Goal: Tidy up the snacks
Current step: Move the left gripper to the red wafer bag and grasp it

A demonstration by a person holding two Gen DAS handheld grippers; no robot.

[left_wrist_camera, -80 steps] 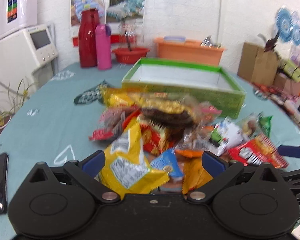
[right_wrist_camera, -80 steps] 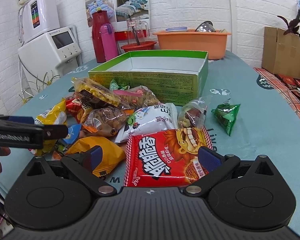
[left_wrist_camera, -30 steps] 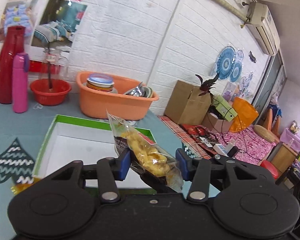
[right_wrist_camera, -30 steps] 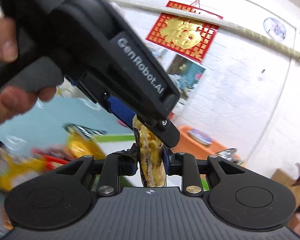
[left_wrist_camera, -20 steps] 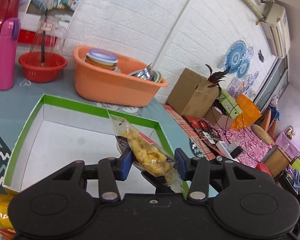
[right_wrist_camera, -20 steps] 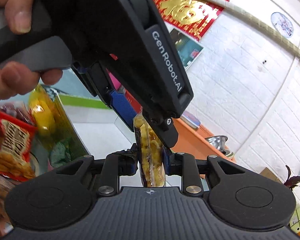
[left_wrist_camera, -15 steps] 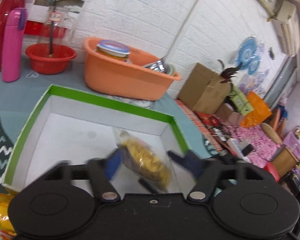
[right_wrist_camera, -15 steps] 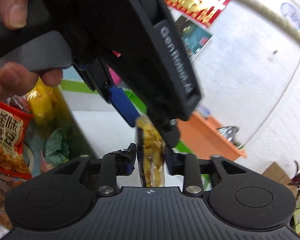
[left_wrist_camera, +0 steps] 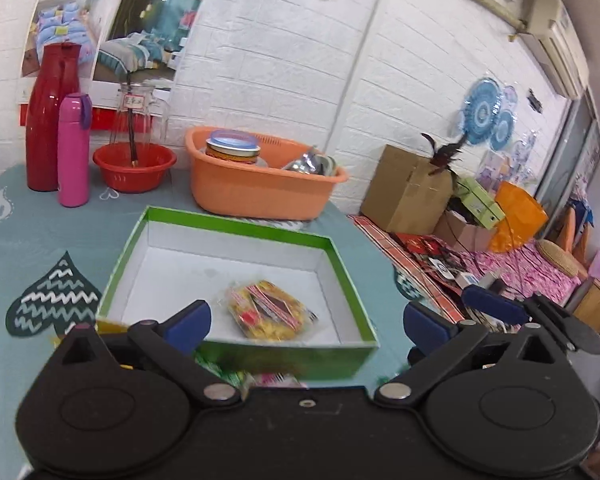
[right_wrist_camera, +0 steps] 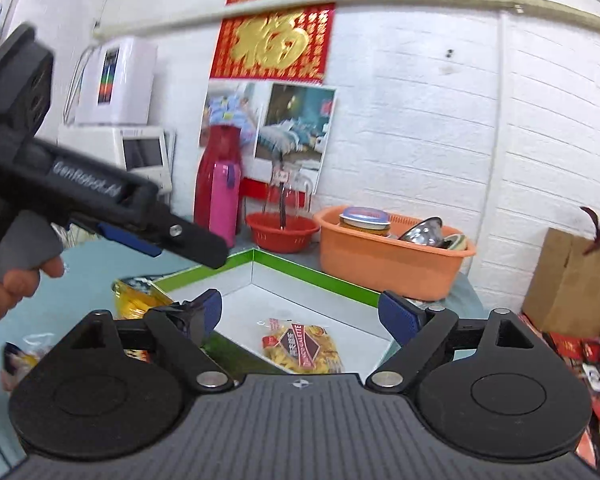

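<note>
A clear bag of yellow snacks (left_wrist_camera: 269, 315) lies flat on the white floor of the green-rimmed box (left_wrist_camera: 236, 227). It also shows in the right wrist view (right_wrist_camera: 302, 345), inside the box (right_wrist_camera: 308, 275). My left gripper (left_wrist_camera: 306, 323) is open and empty above the box's near edge. My right gripper (right_wrist_camera: 300, 312) is open and empty above the box. The left gripper (right_wrist_camera: 172, 242) also shows in the right wrist view, held by a hand. The right gripper's fingers (left_wrist_camera: 488, 303) show in the left wrist view.
An orange basin (left_wrist_camera: 260, 184) with dishes, a red bowl (left_wrist_camera: 134, 166), a pink bottle (left_wrist_camera: 74, 150) and a red flask (left_wrist_camera: 48, 116) stand behind the box. More snack bags (right_wrist_camera: 138, 300) lie left of the box. Cardboard boxes (left_wrist_camera: 406, 194) stand at right.
Both grippers held the yellow snack bag over the box. Both have opened and the bag has dropped onto the box floor. The left gripper has pulled back to the left.
</note>
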